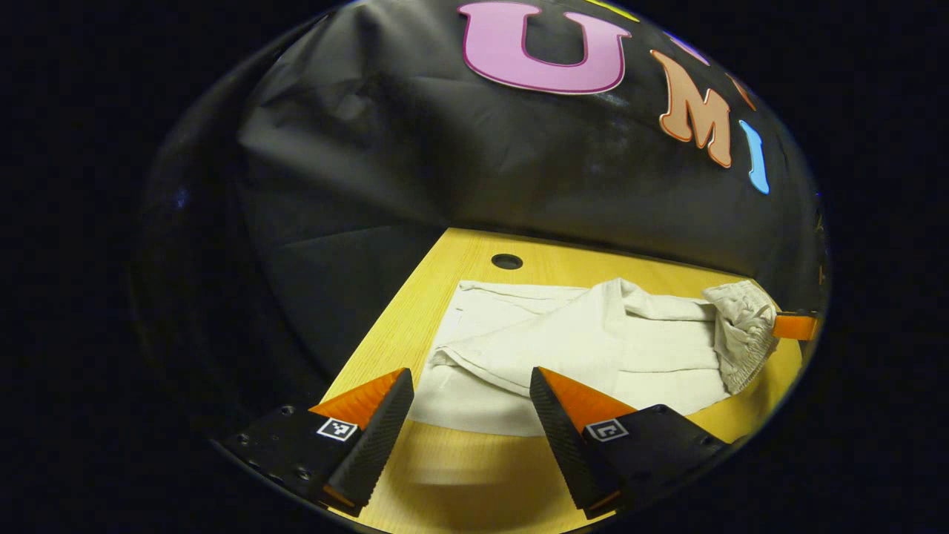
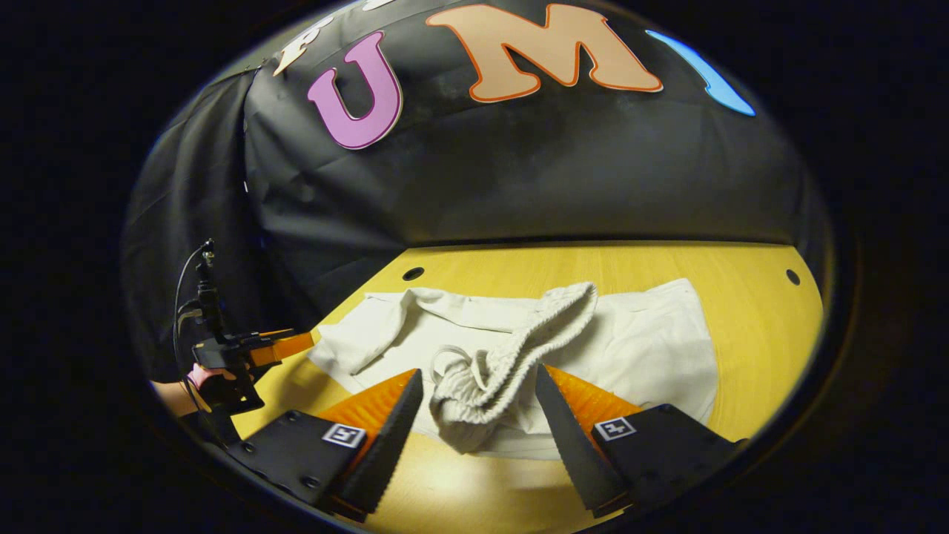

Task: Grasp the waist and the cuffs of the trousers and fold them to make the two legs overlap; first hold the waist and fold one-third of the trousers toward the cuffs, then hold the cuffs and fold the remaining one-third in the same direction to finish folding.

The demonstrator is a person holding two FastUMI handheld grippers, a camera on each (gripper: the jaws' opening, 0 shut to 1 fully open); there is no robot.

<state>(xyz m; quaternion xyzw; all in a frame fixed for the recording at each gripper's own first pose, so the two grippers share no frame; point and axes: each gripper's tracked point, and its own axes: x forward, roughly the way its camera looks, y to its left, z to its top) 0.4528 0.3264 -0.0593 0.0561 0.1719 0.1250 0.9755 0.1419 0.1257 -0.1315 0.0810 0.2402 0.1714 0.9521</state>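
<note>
Trousers (image 2: 637,348) rumpled on table (image 2: 756,297) — waistband (image 2: 511,356) bunched, cuffs indistinct.

The left gripper (image 1: 471,404) is held with its fingers spread wide apart, nothing between them. The right gripper (image 2: 479,404) is likewise held agape, and the left gripper is gripped by a hand (image 2: 199,380).

The trousers (image 1: 593,334) are cream-white all over, plain, with no print; their gathered waist (image 2: 511,356) shows a fine ribbed texture in the same pale shade, and its cord (image 2: 452,363) is off-white too. The tabletop (image 2: 741,274) is yellow-tan with a faint wood grain, marked by small dark round holes (image 1: 507,261) near the far edge. The booth wall (image 2: 556,170) behind is black cloth.
</note>
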